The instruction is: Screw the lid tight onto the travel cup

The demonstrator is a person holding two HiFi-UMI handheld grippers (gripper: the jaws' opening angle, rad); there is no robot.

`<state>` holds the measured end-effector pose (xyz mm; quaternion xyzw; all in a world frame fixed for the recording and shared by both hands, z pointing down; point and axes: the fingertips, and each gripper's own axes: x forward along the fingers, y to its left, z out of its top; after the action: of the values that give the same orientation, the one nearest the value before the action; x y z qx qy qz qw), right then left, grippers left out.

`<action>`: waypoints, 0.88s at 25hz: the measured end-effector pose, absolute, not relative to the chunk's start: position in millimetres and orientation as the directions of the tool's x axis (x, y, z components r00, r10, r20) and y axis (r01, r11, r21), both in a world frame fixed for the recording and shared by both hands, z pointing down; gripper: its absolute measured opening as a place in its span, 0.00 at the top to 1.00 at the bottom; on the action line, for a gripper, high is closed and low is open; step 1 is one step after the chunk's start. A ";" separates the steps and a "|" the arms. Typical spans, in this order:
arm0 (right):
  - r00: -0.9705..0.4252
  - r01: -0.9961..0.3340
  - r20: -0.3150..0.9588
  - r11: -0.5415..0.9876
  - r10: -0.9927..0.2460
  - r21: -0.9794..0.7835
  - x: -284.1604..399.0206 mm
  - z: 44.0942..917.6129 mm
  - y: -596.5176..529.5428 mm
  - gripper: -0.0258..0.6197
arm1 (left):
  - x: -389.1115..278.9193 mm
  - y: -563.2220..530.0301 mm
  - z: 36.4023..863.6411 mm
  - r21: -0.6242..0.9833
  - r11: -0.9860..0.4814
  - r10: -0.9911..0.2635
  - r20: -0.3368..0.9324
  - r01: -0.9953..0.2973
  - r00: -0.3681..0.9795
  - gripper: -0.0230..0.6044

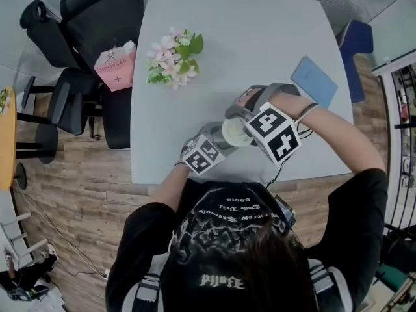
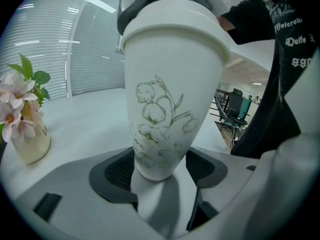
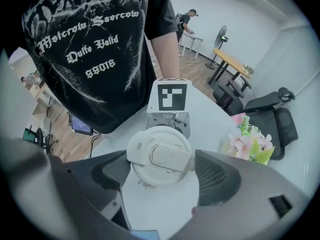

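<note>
Left gripper [image 1: 218,145] low in front of torso, jaws clamped on base of travel cup [image 2: 170,84], one pad on either side; left forearm [image 1: 170,187] bare, reaching forward from body; right gripper [image 1: 246,119] just beside left, above it, jaws closed on lid [image 3: 159,156] from both sides; right forearm [image 1: 338,132] bare, bent inward at elbow; both grippers meeting at cup.
</note>
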<state>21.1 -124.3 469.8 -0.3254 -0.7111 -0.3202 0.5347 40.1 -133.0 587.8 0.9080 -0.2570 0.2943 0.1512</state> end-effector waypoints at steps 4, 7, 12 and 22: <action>-0.259 0.716 0.958 0.690 0.120 0.107 20.9 471.0 -122.5 0.33 | 40.1 -131.5 587.9 0.121 -0.820 -0.384 0.609 -0.559 0.694 0.41; -0.285 0.646 0.953 0.754 0.098 0.116 21.2 470.0 -123.7 0.33 | 40.8 -130.4 587.7 0.120 -0.813 -0.391 0.613 -0.570 0.686 0.41; -0.336 0.522 0.940 0.843 0.063 0.130 18.6 468.0 -125.1 0.33 | 40.7 -130.3 587.4 0.114 -0.799 -0.409 0.616 -0.591 0.673 0.42; -0.450 0.233 0.892 0.961 -0.031 0.151 14.4 464.8 -128.4 0.33 | 40.1 -128.8 588.5 0.094 -0.782 -0.440 0.618 -0.616 0.652 0.42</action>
<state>14.4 -128.4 464.8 -0.0600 -0.8420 -0.1270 0.5209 40.1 -128.8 588.5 0.8964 -0.2945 0.2955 0.1495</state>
